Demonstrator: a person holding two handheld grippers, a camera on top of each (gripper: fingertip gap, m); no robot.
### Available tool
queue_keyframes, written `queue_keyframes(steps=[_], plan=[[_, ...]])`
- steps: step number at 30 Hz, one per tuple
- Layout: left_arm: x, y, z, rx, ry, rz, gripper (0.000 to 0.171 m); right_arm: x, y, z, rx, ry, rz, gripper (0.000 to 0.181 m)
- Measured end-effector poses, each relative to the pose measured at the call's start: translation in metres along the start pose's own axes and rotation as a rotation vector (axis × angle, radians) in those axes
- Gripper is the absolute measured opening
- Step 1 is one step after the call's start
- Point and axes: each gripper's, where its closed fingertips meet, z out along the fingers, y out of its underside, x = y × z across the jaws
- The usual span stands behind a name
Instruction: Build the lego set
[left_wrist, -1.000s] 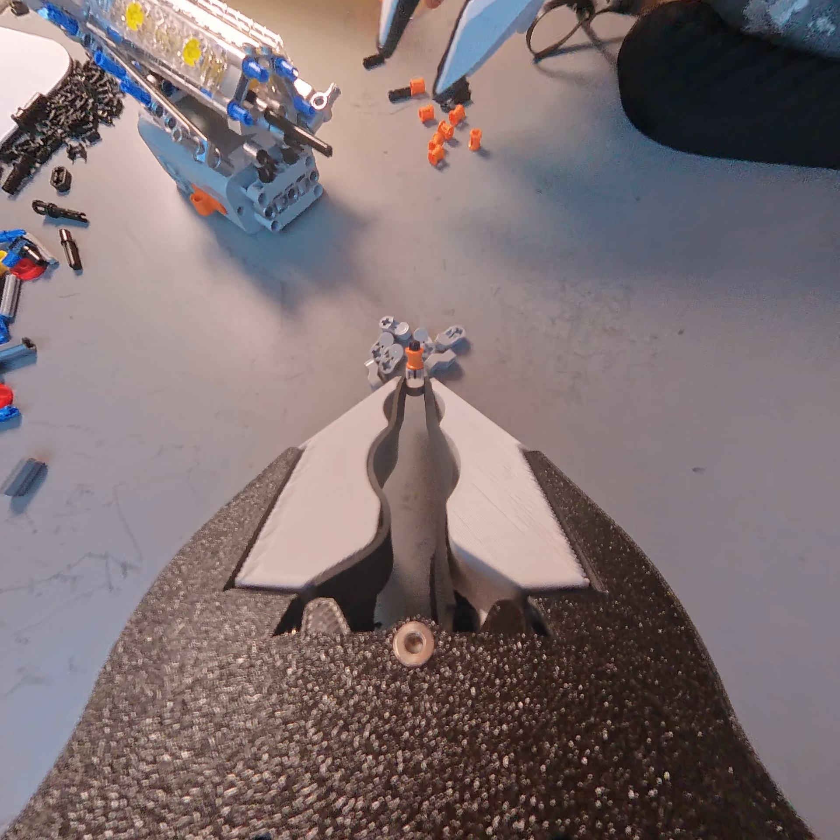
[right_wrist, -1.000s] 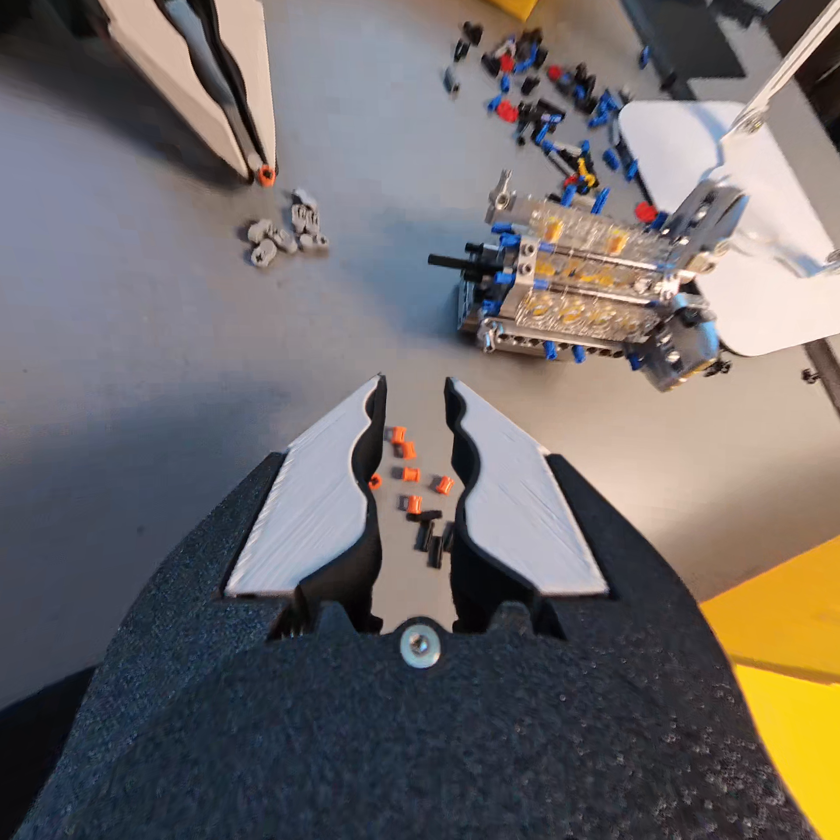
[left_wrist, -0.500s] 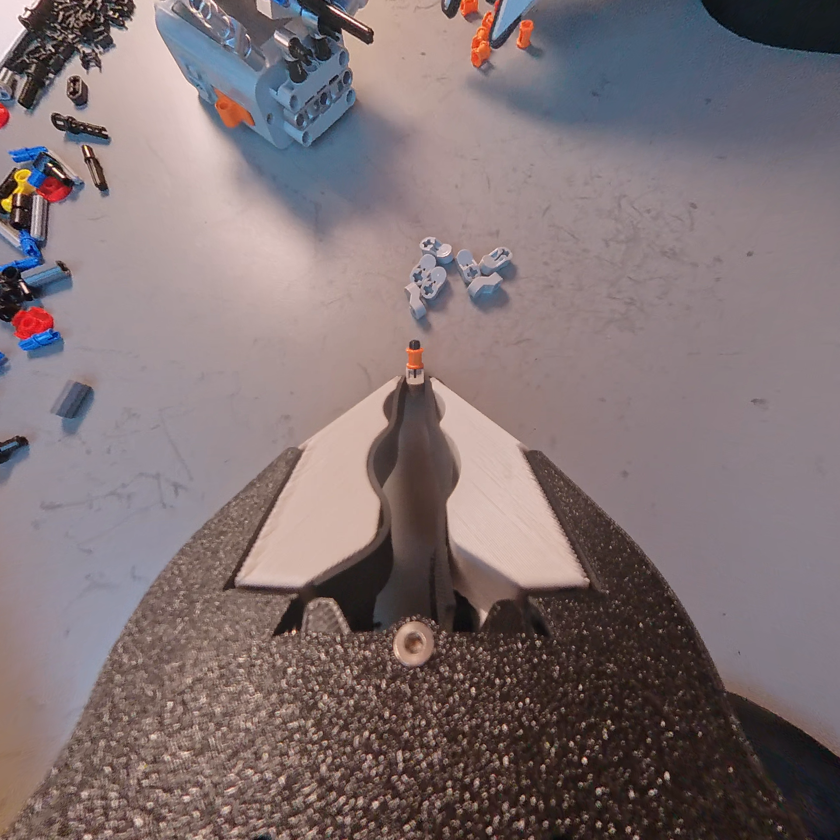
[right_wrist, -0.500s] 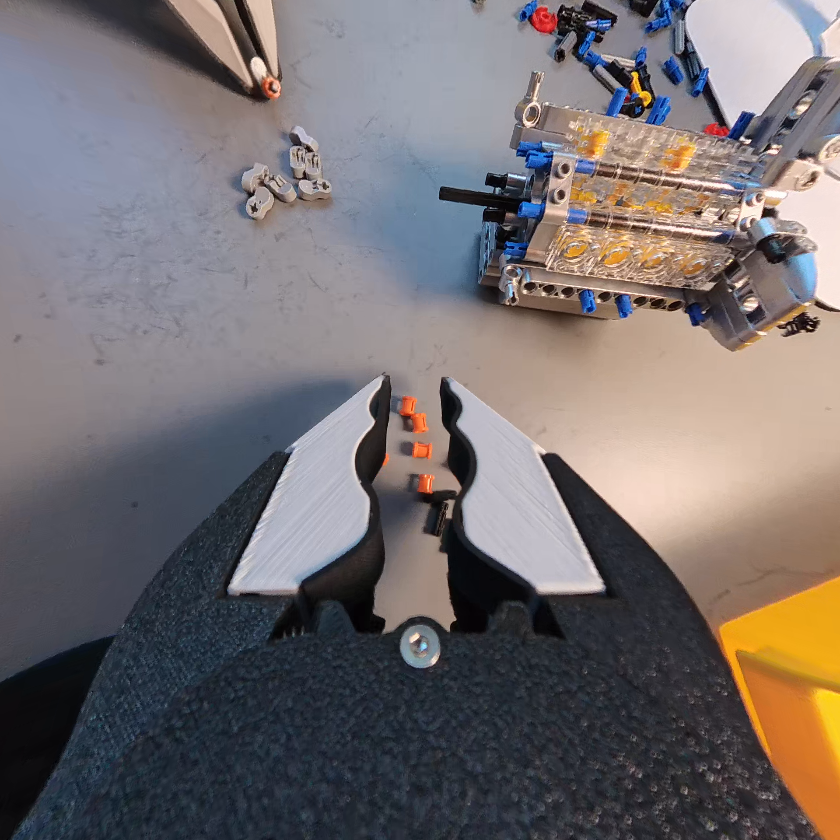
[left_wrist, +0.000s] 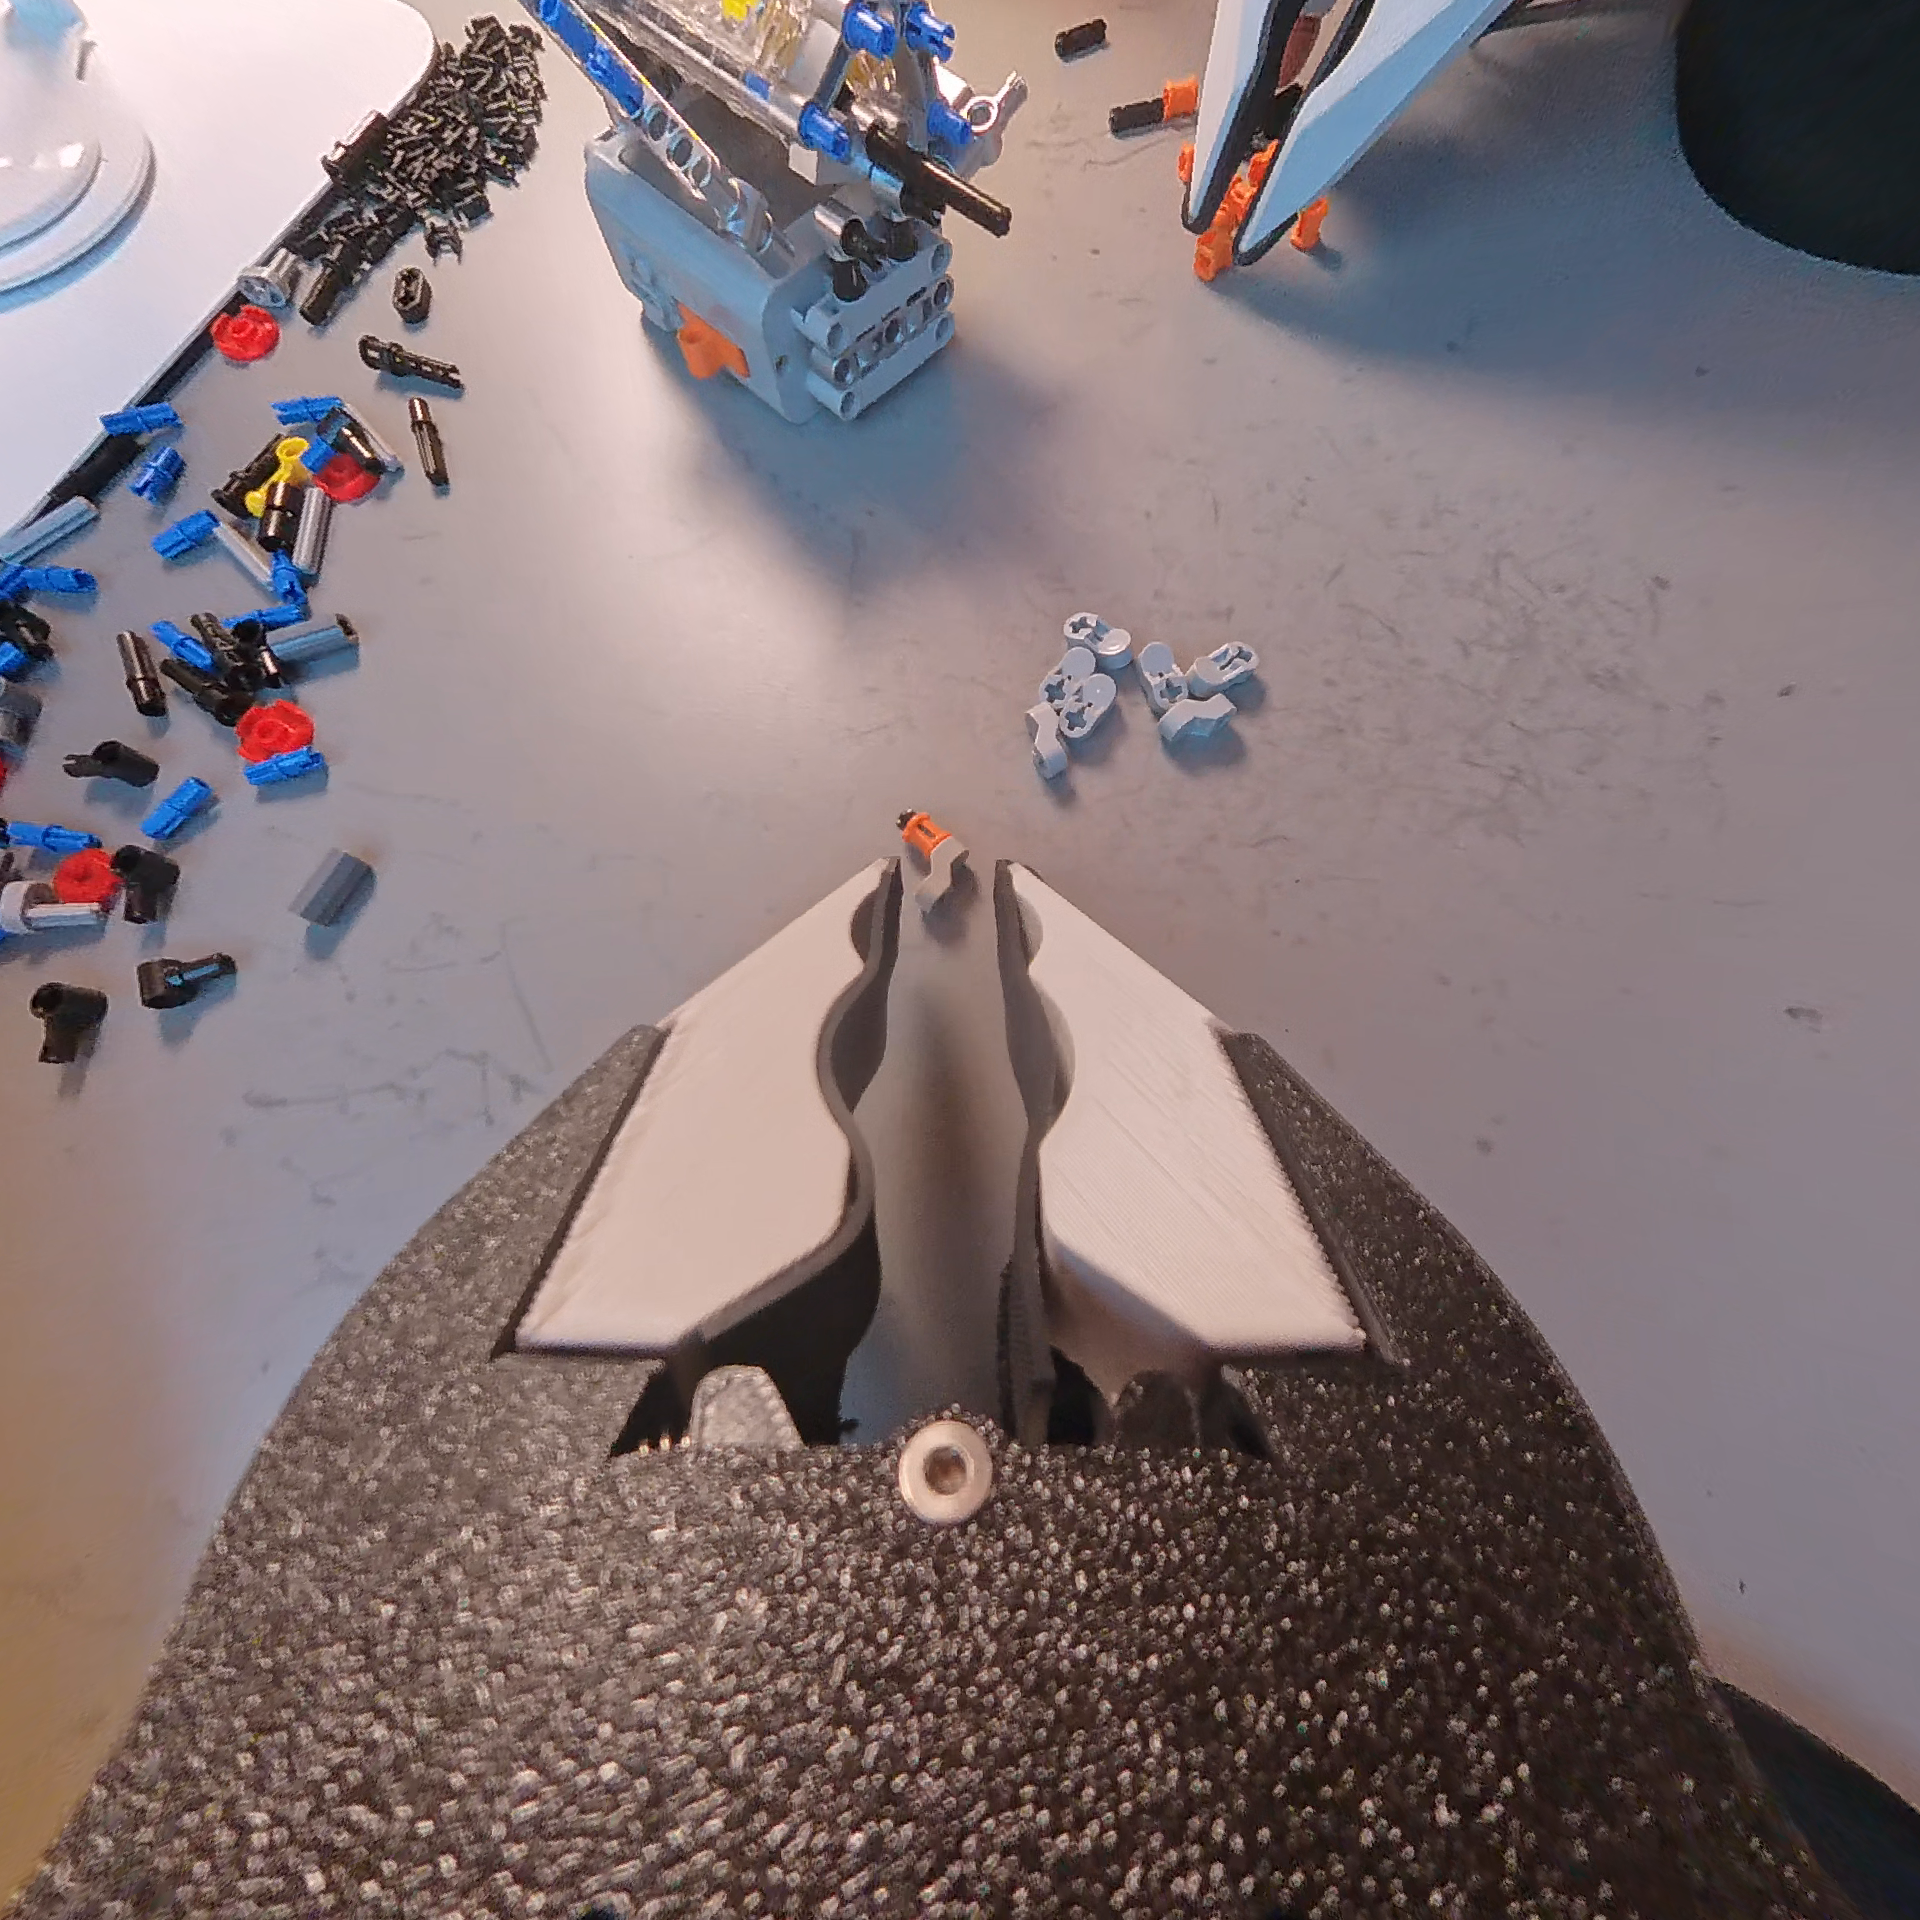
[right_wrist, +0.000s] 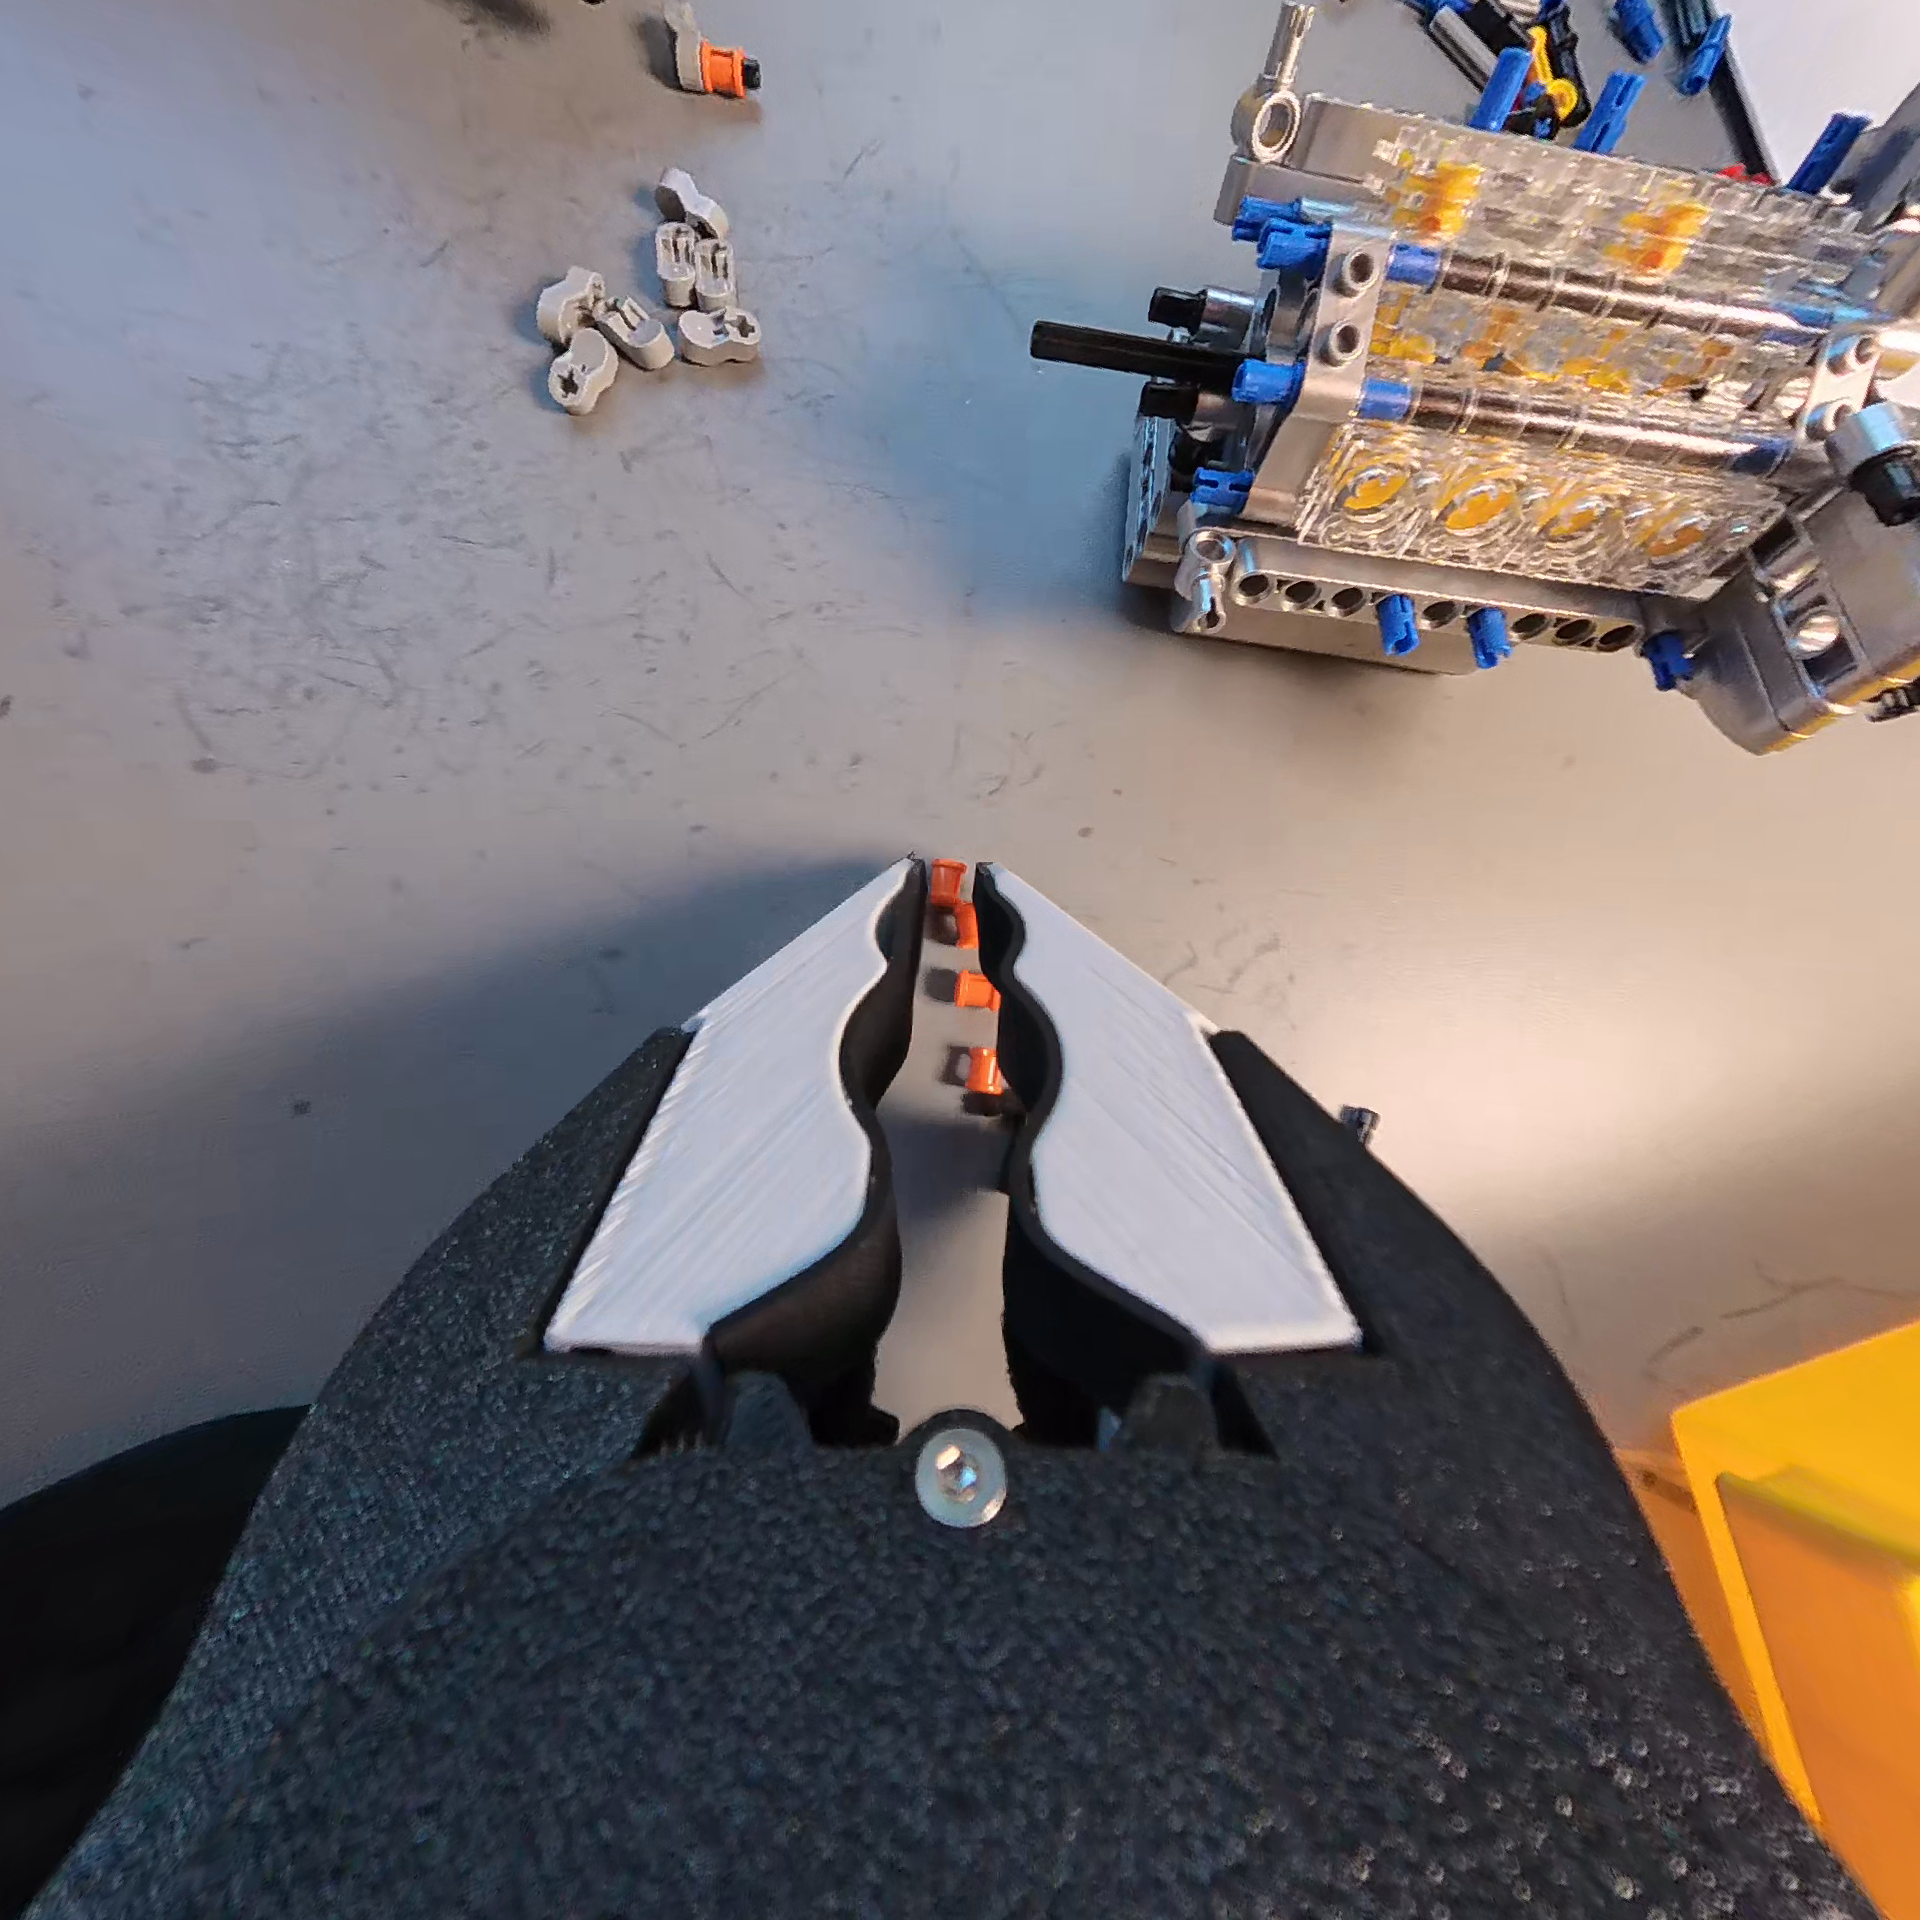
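Observation:
My left gripper (left_wrist: 948, 868) is open and low over the grey table. A small grey connector with an orange bush and black pin (left_wrist: 933, 854) lies loose between its tips; it also shows in the right wrist view (right_wrist: 707, 57). My right gripper (right_wrist: 948, 868) is narrowly open, its tips straddling an orange bush (right_wrist: 945, 883) at the head of a row of orange bushes (right_wrist: 977, 992). A thin gap shows on each side of the bush. The right gripper (left_wrist: 1221, 234) also shows far off in the left wrist view, tips down among the orange bushes.
A pile of grey connectors (left_wrist: 1143, 691) (right_wrist: 644, 301) lies between the grippers. A grey, blue and clear brick model (left_wrist: 821, 239) (right_wrist: 1507, 447) with a black axle stands nearby. Loose blue, black and red parts (left_wrist: 208, 623) lie left. A yellow bin (right_wrist: 1818, 1558) is at right. Tip to tip, the grippers are about 20 centimeters apart.
My left gripper drew back from the grey pile, then opened and let go of the grey-and-orange piece onto the table. My right gripper lowered over the orange bushes and narrowed its jaws.

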Motion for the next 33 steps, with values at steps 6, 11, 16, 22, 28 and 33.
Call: queue_keyframes(steps=[6, 11, 16, 22, 28, 33], plan=[[0.007, -0.010, 0.001, 0.041, 0.006, 0.013, 0.013, -0.004, 0.001, 0.004, -0.018, -0.005, -0.012, 0.006], [0.019, -0.010, 0.010, 0.024, 0.026, 0.037, 0.012, -0.013, -0.011, 0.004, 0.016, -0.022, -0.041, 0.005], [0.020, -0.011, 0.021, -0.001, -0.006, 0.035, 0.012, -0.042, -0.032, 0.013, 0.054, -0.077, -0.134, 0.006], [0.021, -0.013, 0.030, -0.027, -0.026, 0.031, 0.010, -0.038, -0.024, 0.018, 0.013, -0.062, -0.129, 0.006], [0.016, -0.011, 0.031, -0.049, -0.062, 0.039, 0.003, -0.005, -0.023, -0.001, 0.041, 0.067, -0.084, 0.015], [0.019, -0.025, 0.012, 0.030, -0.015, 0.035, 0.003, 0.042, 0.004, -0.045, 0.027, 0.198, 0.096, 0.015]])
